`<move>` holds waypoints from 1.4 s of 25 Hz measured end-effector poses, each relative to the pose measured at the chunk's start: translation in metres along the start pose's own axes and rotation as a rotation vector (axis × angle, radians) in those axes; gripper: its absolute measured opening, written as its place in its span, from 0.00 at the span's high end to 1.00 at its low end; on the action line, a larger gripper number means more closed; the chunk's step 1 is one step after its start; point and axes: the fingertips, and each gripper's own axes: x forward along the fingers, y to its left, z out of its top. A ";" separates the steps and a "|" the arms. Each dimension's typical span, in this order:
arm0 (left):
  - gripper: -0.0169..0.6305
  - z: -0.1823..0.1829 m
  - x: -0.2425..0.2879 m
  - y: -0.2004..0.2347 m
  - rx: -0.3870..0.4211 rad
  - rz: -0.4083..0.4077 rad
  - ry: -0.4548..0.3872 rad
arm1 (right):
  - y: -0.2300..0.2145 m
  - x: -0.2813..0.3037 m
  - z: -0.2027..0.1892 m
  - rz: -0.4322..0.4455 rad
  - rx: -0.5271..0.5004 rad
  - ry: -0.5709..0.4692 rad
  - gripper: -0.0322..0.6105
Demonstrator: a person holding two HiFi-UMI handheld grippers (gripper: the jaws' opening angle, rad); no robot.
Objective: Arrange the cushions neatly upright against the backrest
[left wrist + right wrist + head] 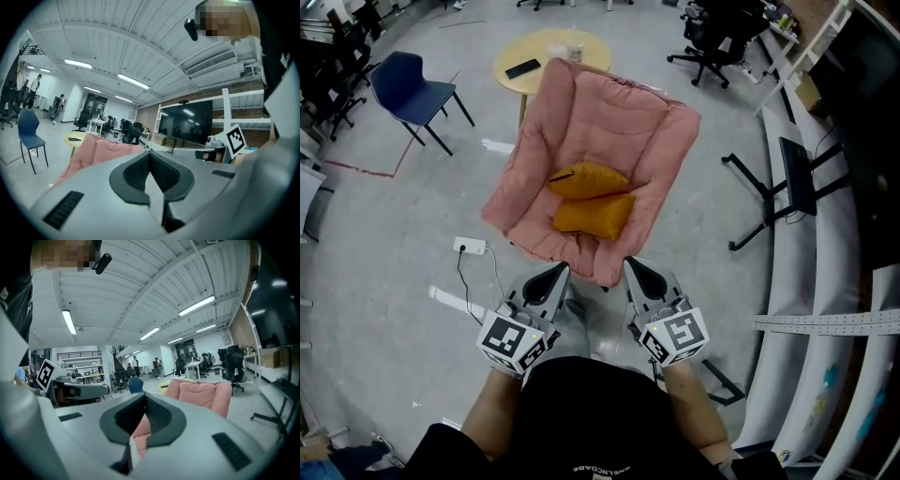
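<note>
Two mustard cushions lie on the seat of the pink armchair (517,183), so the task looks barely begun. The upper cushion (587,179) slumps near the foot of the backrest (614,103), and the lower cushion (593,214) lies flat in front of it. The two touch along one long edge, and neither is upright. Both need lifting and standing side by side against the backrest, which I judge to be all the work left. The left gripper (555,275) and the right gripper (636,268) hover just short of the seat's front edge, apart from the cushions. Each has its jaws pressed together with nothing between them, so they must open before any grasp. Room for reaching is good straight ahead, with the padded arms rising on either side of the seat as soft walls. On the floor, a white power strip (470,247) and its cable sit near the chair's left front, and the black legs of a screen stand (759,192) spread to the right, well apart. A round yellow table (546,52) stands just behind the backrest, so a hard push could nudge the chair toward it.
</note>
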 end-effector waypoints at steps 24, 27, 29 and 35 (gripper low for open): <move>0.95 -0.028 0.154 0.132 0.010 0.027 0.267 | -0.139 0.190 0.008 0.055 -0.001 0.197 0.91; 0.95 -0.047 0.166 0.135 -0.019 0.104 0.314 | -0.155 0.206 -0.002 0.152 0.056 0.250 0.89; 0.95 -0.061 0.171 0.133 -0.048 0.148 0.340 | -0.166 0.218 -0.010 0.206 0.093 0.282 0.87; 0.87 -0.129 0.190 0.121 -0.115 0.241 0.438 | -0.191 0.254 -0.056 0.361 -0.002 0.444 0.67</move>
